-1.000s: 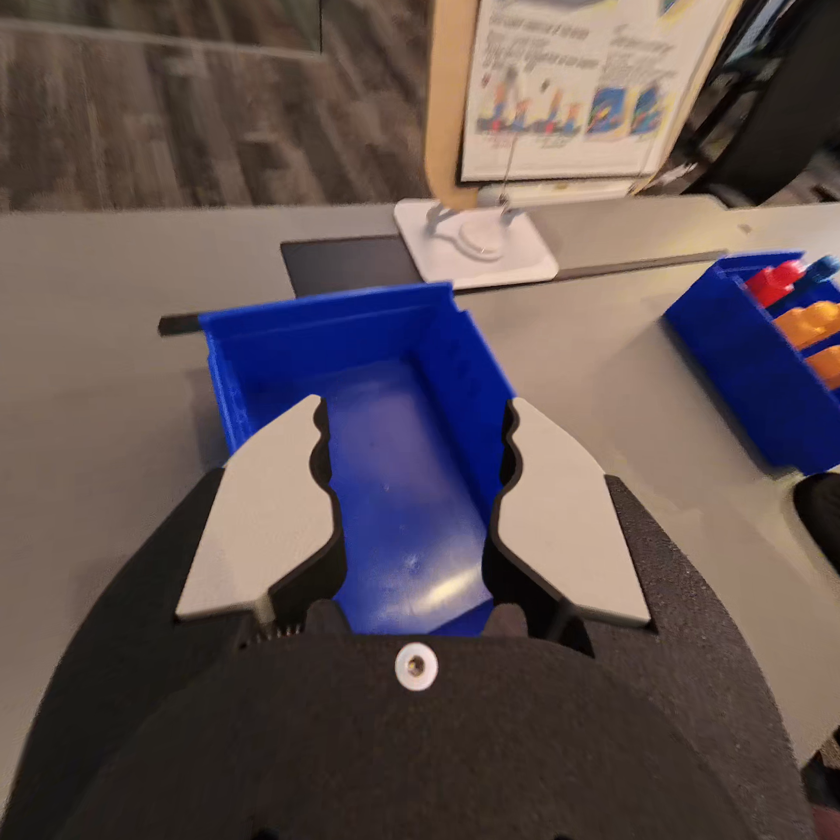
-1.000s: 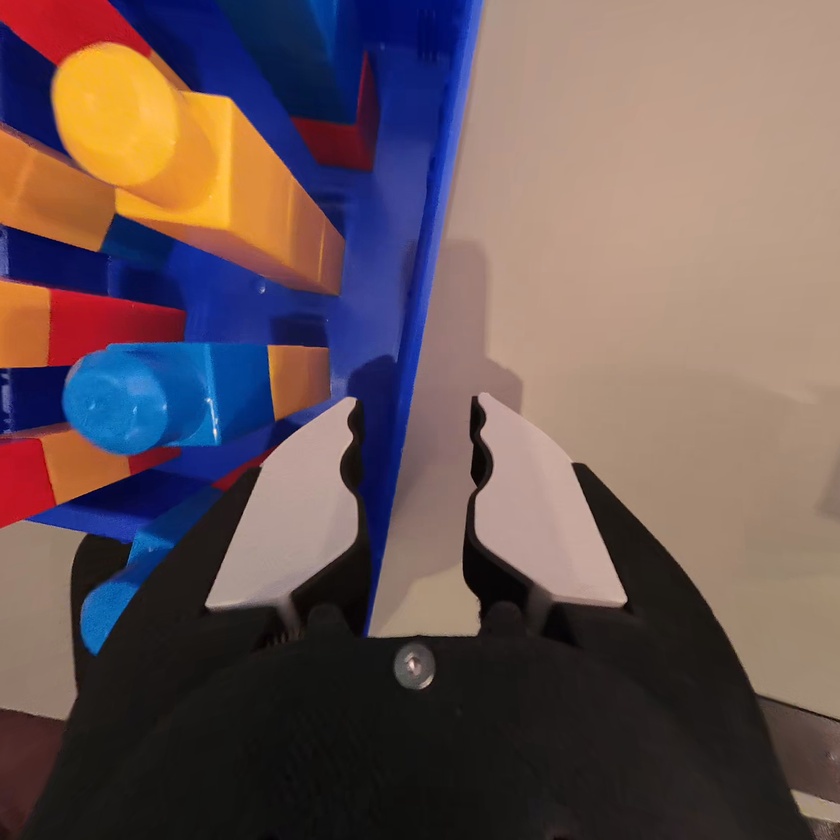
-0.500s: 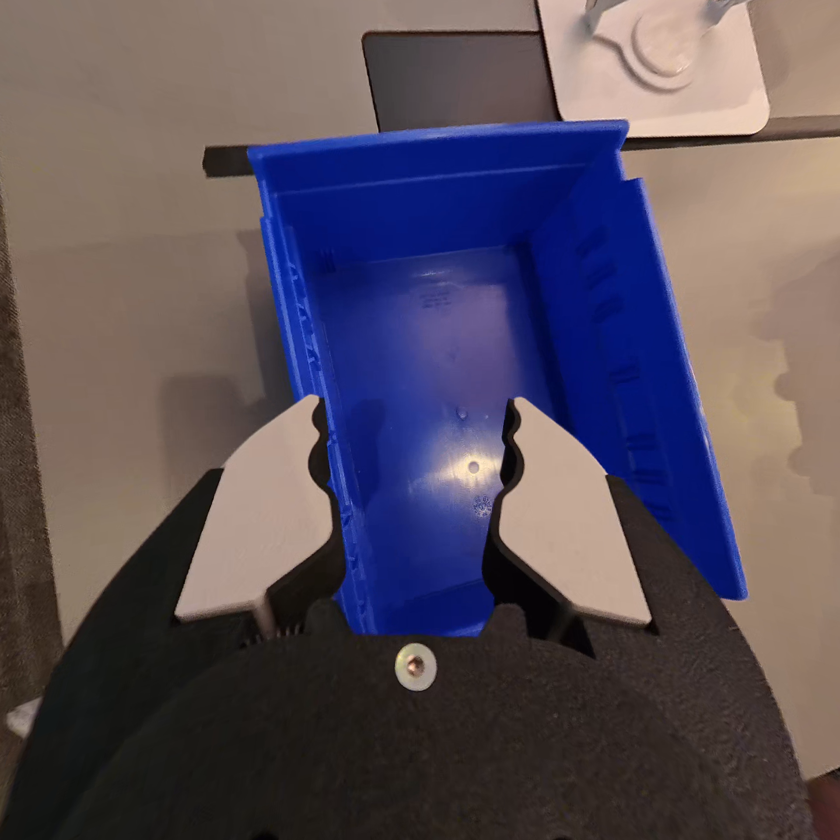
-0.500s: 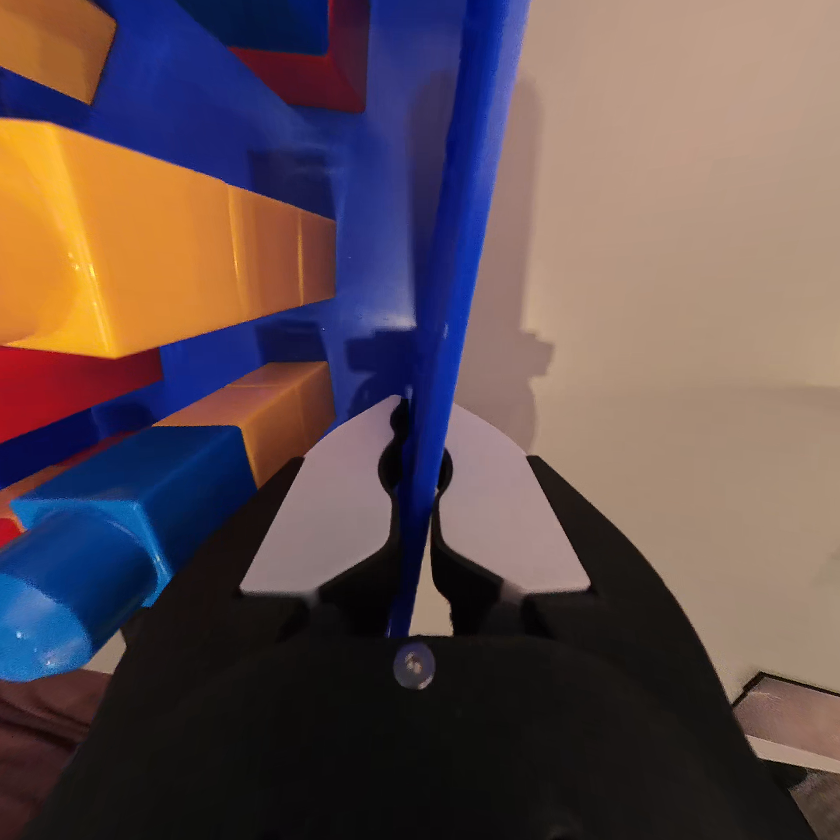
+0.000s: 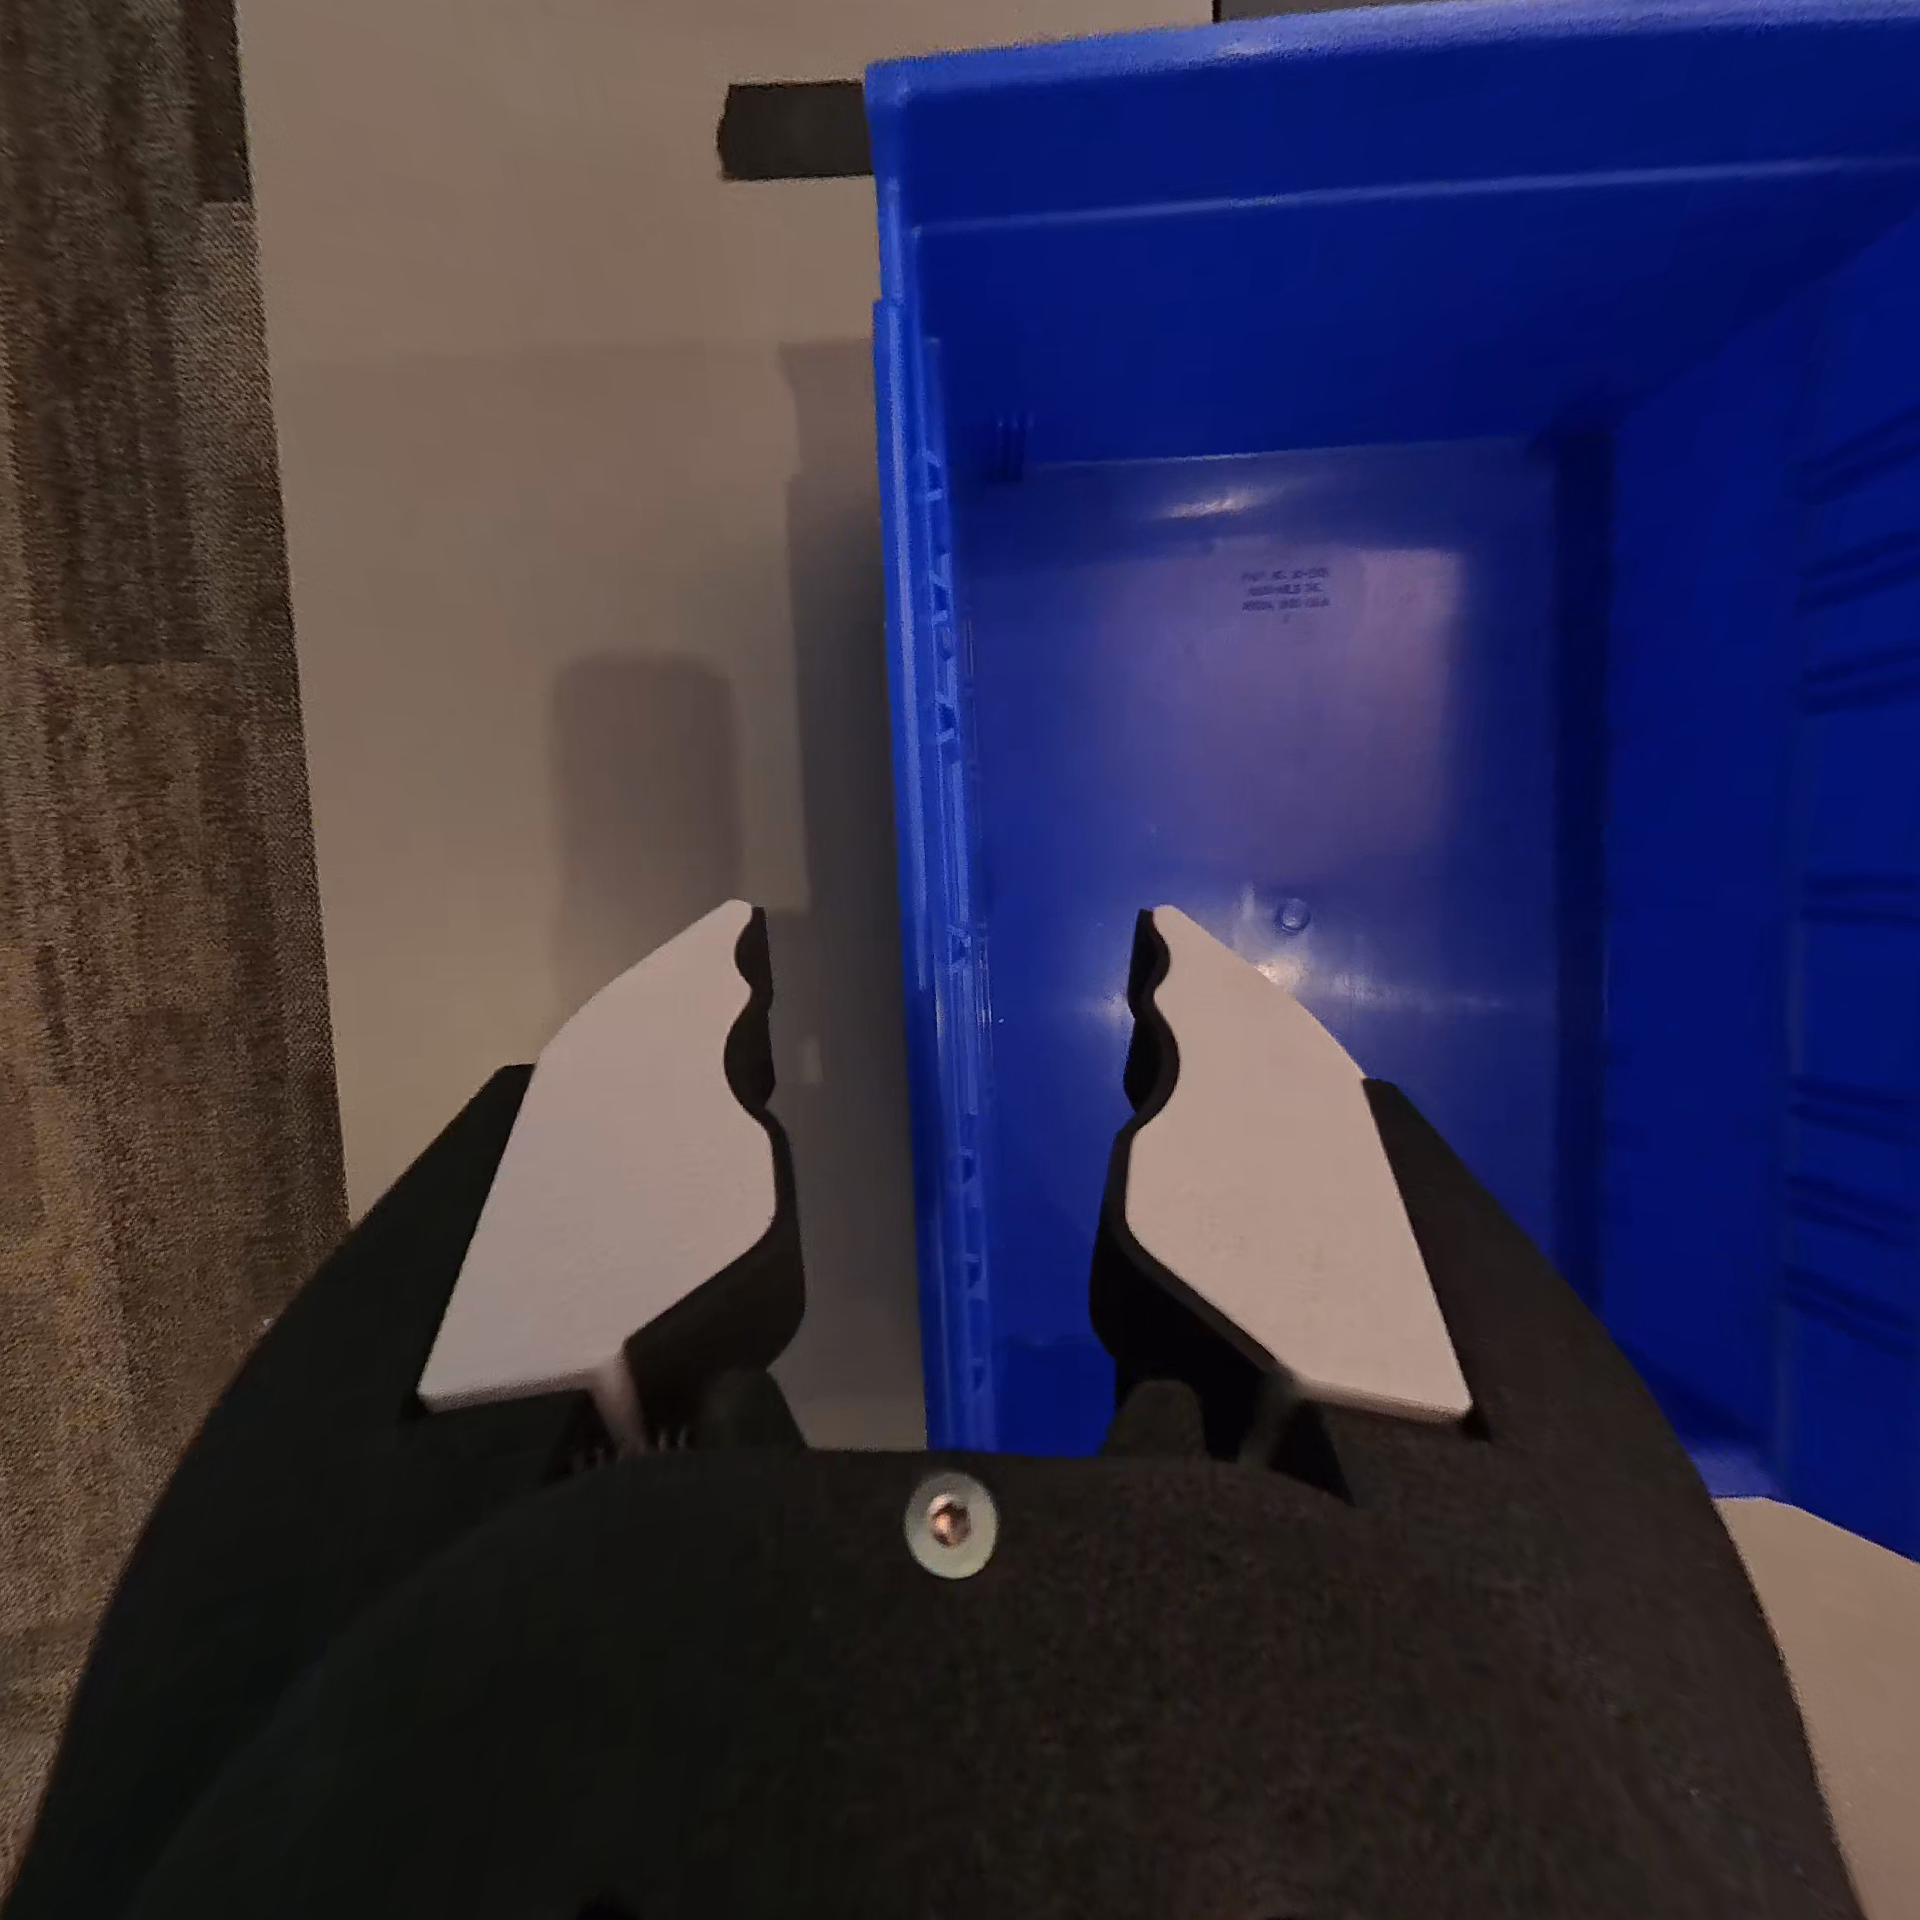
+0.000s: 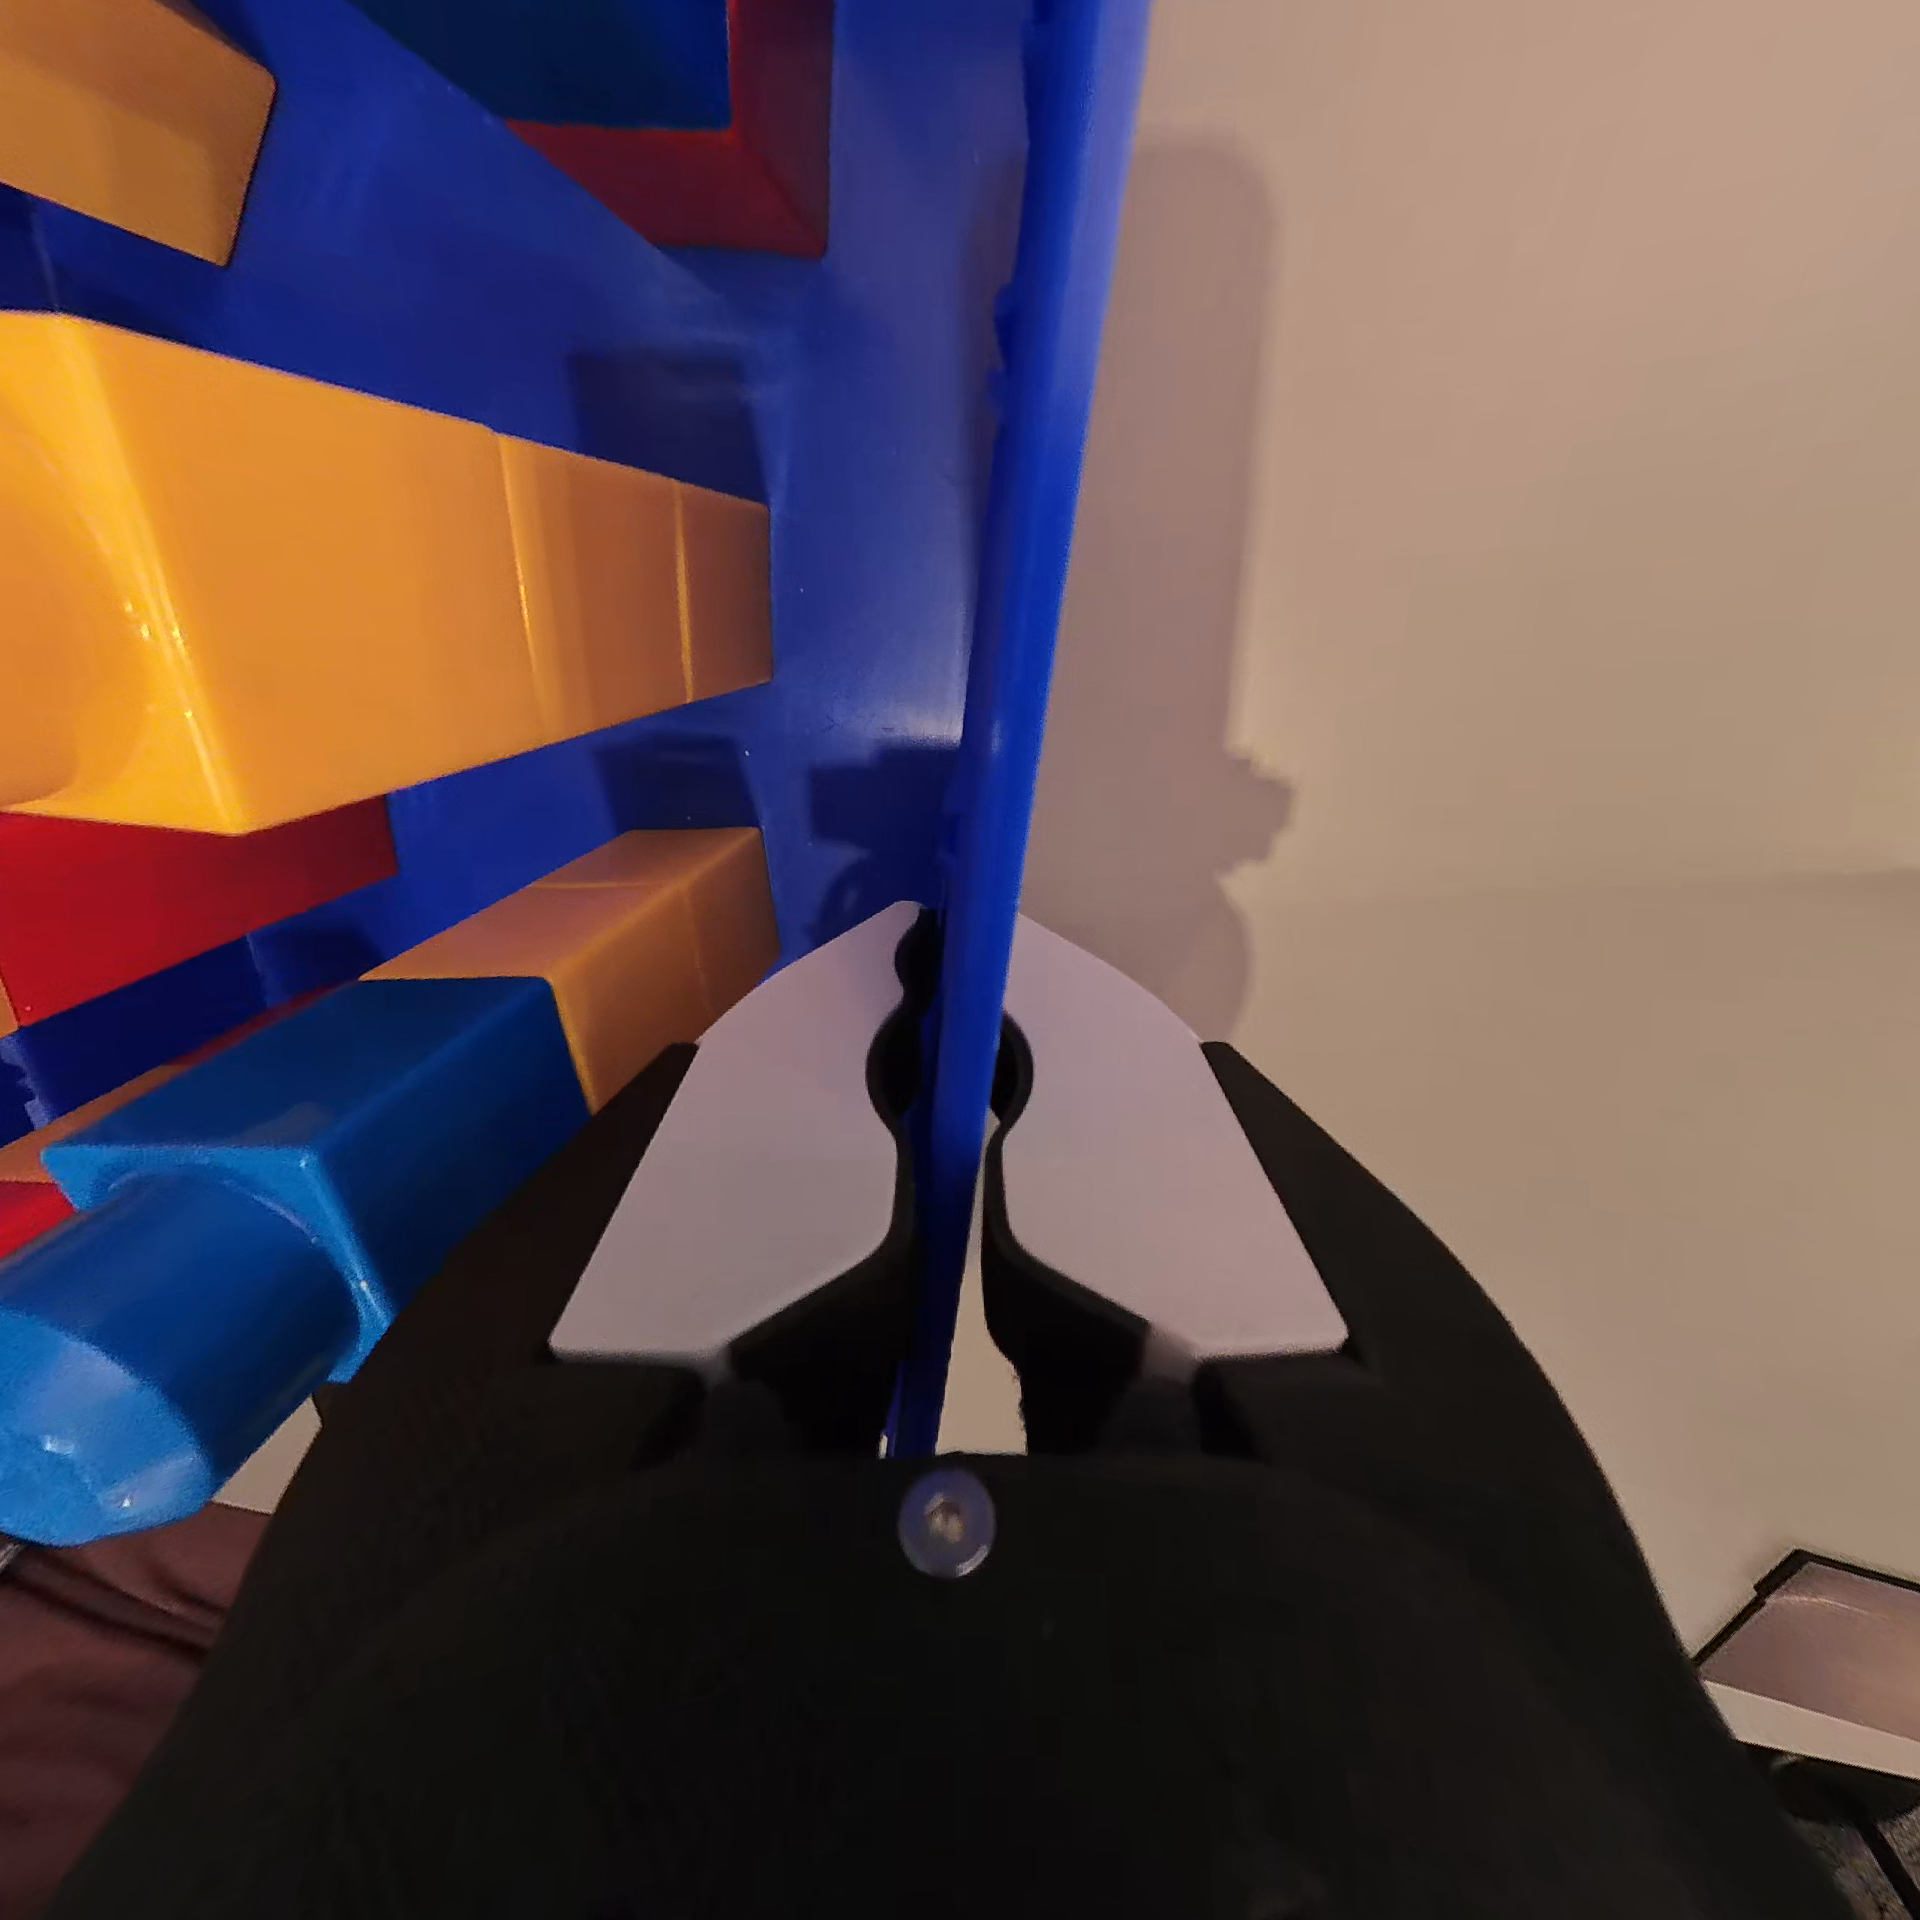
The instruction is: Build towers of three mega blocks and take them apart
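Note:
In the left wrist view an empty blue bin (image 5: 1351,779) stands on the grey table. My left gripper (image 5: 951,925) is open and straddles the bin's left wall (image 5: 940,831); neither pad touches it. In the right wrist view my right gripper (image 6: 951,925) is shut on the right side wall (image 6: 1008,623) of a second blue bin. That bin holds several towers lying on their sides: a yellow tower (image 6: 364,603), and a tower with a blue block (image 6: 260,1226) at its near end and yellow (image 6: 644,935) behind it. Red blocks (image 6: 187,894) lie between them.
The grey table (image 5: 540,520) reaches left to its edge, with brown carpet (image 5: 125,727) beyond. A dark strip (image 5: 790,130) lies on the table behind the empty bin. A flat dark-edged panel (image 6: 1829,1652) lies at the lower right of the right wrist view. The gap from one gripper's tips to the other's is roughly 80 cm.
My right gripper closed on the full bin's side wall and stays clamped. My left gripper moved down and left over the empty bin's left wall, and its jaws narrowed slightly.

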A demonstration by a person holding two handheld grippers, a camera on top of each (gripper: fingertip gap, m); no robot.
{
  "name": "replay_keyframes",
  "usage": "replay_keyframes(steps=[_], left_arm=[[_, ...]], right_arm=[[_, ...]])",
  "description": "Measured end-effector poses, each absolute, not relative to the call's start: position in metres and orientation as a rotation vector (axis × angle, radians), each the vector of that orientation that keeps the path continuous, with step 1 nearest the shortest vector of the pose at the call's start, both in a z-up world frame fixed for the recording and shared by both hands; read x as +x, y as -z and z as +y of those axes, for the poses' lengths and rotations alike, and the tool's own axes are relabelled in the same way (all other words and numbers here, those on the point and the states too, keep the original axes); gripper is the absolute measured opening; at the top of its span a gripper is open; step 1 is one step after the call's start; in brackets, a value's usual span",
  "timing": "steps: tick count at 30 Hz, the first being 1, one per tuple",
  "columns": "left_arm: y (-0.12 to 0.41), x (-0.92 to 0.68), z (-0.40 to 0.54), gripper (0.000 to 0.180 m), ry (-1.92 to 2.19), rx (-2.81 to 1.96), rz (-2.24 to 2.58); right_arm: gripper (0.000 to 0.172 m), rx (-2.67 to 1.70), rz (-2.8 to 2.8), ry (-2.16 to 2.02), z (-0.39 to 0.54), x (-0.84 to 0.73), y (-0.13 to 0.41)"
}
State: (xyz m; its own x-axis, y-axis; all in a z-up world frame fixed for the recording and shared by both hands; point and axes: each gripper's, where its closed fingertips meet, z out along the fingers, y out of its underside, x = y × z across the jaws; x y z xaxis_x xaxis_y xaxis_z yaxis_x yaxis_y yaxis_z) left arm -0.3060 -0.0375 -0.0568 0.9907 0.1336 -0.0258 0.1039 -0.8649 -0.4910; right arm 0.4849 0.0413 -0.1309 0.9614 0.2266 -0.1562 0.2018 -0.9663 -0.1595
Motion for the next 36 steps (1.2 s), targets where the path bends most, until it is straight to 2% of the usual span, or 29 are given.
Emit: replay_keyframes(steps=[4,7,10,14,24,36], left_arm=[[0.079,-0.304,-0.043,0.062,-0.049,-2.732,-0.177],[0.1,-0.291,-0.048,0.055,0.158,-2.812,-0.228],[0.11,-0.29,-0.052,0.025,0.252,-2.847,-0.294],[0.114,-0.288,-0.057,0.005,0.197,-2.901,-0.246],[0.115,-0.199,-0.03,0.008,0.1,-2.993,0.063],[0.117,-0.115,-0.015,0.027,-0.135,-2.953,0.349]], right_arm=[[0.009,-2.972,-0.334,-0.257,0.041,0.485,0.131],[0.009,-2.973,-0.345,-0.252,0.041,0.485,0.131],[0.009,-2.978,-0.338,-0.26,0.041,0.484,0.131],[0.008,-2.988,-0.282,-0.263,0.04,0.482,0.131],[0.007,-3.012,-0.225,-0.263,0.039,0.432,0.13],[0.013,-3.045,-0.478,-0.22,0.034,0.341,0.13]])
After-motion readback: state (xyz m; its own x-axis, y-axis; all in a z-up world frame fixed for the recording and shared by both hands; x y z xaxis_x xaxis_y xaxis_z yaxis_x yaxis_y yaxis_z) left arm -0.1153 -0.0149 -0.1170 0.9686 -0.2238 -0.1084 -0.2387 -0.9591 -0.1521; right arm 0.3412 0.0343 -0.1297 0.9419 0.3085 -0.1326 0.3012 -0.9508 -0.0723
